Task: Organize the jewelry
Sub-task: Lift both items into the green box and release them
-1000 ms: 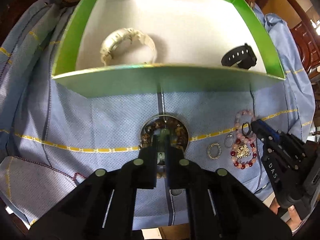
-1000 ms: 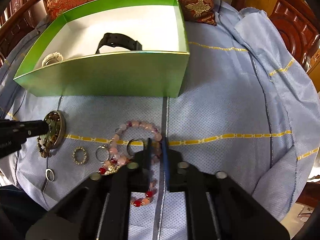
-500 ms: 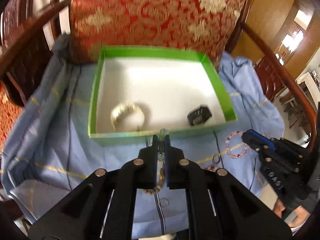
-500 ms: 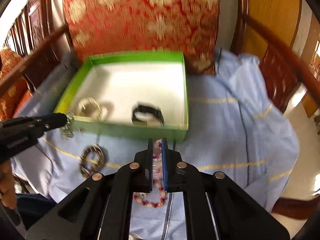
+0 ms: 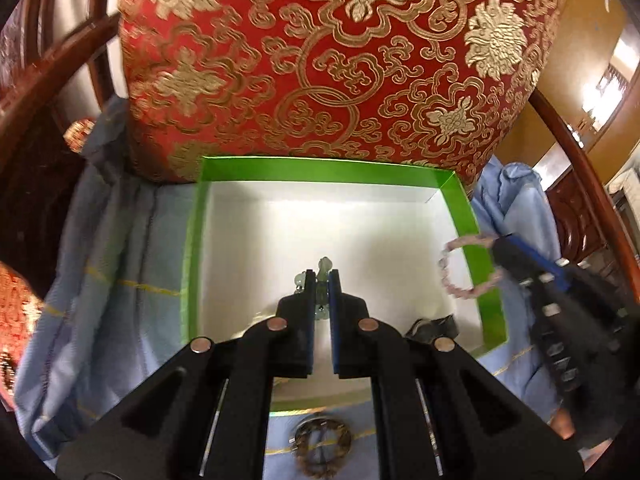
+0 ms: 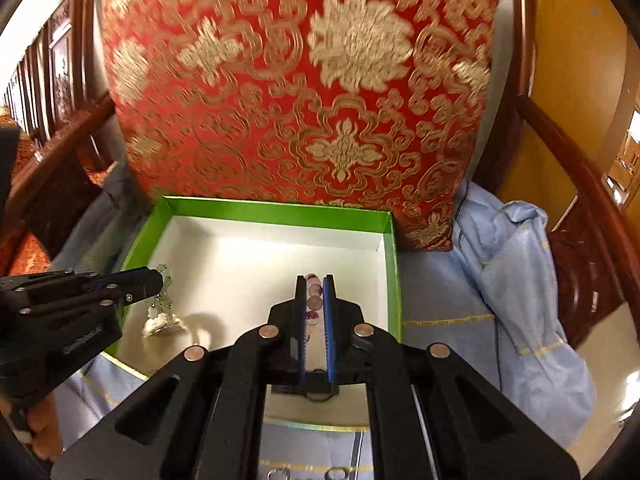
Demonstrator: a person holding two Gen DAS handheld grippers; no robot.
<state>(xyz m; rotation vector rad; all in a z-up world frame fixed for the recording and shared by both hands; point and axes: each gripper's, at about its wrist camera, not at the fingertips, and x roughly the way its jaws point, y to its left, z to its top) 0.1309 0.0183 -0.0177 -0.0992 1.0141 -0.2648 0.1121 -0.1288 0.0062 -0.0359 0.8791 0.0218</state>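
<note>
A green box (image 5: 460, 200) with a white inside lies on a blue cloth; it also shows in the right wrist view (image 6: 394, 264). My left gripper (image 5: 321, 276) is shut on a pale green bead piece (image 5: 325, 265) and holds it above the box; the piece hangs from it in the right wrist view (image 6: 162, 300). My right gripper (image 6: 315, 282) is shut on a pink bead bracelet (image 6: 314, 302), over the box's right side; the bracelet dangles in the left wrist view (image 5: 464, 268). A black watch (image 5: 434, 326) lies in the box.
A brown bead bracelet (image 5: 322, 446) lies on the blue cloth (image 5: 120, 280) in front of the box. A red and gold cushion (image 5: 340, 60) stands right behind the box. Wooden chair arms (image 6: 580, 168) rise on both sides. Small rings (image 6: 336, 473) lie near the cloth's front.
Both grippers have lifted off the cloth with their jewelry and moved forward over the green box. The brown bracelet stayed on the cloth.
</note>
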